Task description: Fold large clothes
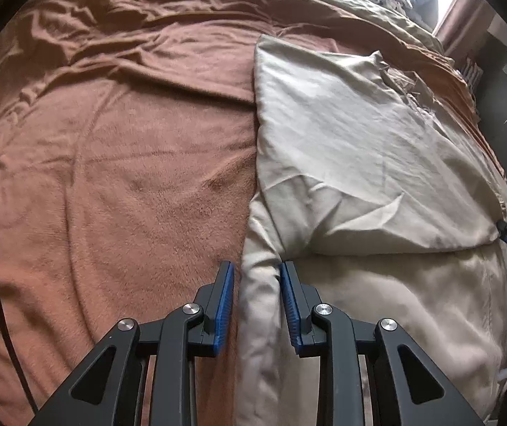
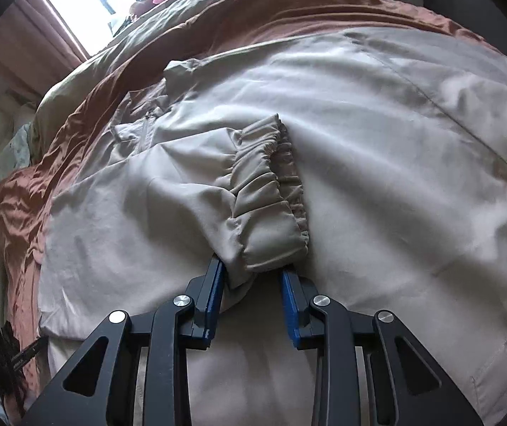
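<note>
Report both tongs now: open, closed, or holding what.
Left tongs: closed on the beige jacket's side edge.
Right tongs: closed on the jacket's elastic cuff.

No text, label, brand or number can be read in either wrist view. Small objects at the upper right of both frames are too blurred to show any lettering.
</note>
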Demonstrator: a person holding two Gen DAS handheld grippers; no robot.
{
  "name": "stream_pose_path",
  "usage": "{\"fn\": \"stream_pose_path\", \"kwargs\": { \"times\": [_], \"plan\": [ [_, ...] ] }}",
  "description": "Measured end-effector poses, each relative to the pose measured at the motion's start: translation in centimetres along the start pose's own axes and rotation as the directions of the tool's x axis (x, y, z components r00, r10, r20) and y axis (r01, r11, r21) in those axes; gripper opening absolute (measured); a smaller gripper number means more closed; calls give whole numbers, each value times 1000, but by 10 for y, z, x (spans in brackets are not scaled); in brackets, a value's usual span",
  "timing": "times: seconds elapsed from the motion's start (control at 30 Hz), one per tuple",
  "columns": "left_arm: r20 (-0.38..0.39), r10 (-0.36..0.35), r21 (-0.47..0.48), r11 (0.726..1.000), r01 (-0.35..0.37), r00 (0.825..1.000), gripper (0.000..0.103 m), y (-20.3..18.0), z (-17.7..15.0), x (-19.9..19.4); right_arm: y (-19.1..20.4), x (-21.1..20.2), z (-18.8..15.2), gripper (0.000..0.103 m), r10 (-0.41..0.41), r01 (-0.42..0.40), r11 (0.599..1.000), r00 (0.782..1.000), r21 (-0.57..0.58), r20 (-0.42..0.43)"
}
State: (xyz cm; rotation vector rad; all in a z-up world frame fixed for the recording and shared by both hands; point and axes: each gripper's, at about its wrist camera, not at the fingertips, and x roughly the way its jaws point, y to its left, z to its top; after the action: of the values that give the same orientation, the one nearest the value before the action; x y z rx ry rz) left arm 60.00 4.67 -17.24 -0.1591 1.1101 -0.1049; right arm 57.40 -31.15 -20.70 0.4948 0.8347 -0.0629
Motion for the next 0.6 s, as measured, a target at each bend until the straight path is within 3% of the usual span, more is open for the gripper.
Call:
{"fn": "stream_pose_path", "kwargs": {
  "times": [0.13, 0.27, 0.33, 0.4, 0.5, 0.6],
  "plan": [
    [31, -12, 21, 1000, 11, 999, 29, -13, 0, -25, 1, -30, -14, 28, 47, -46, 999, 998, -27, 35],
    [49, -39, 42, 998, 37, 998, 32, -32, 0, -46, -9, -54, -22, 28, 125, -124, 992, 992, -18, 15],
    [79, -58, 61, 997, 54, 995, 47, -47, -1, -60, -9, -65, -27, 28, 154, -154, 986, 988, -64, -2],
    [116, -94, 82, 993, 85, 989, 71, -60, -2, -72, -15, -81, -32, 28, 184, -181, 977, 983, -114, 10],
    [208, -147, 142, 983, 119, 967, 78, -89, -9, -97, -24, -104, -41, 28, 208, -200, 964, 978, -173, 30],
    [244, -170, 204, 971, 121, 955, 80, -118, -11, -110, -42, -128, -48, 28, 228, -212, 953, 972, -214, 51]
  ]
}}
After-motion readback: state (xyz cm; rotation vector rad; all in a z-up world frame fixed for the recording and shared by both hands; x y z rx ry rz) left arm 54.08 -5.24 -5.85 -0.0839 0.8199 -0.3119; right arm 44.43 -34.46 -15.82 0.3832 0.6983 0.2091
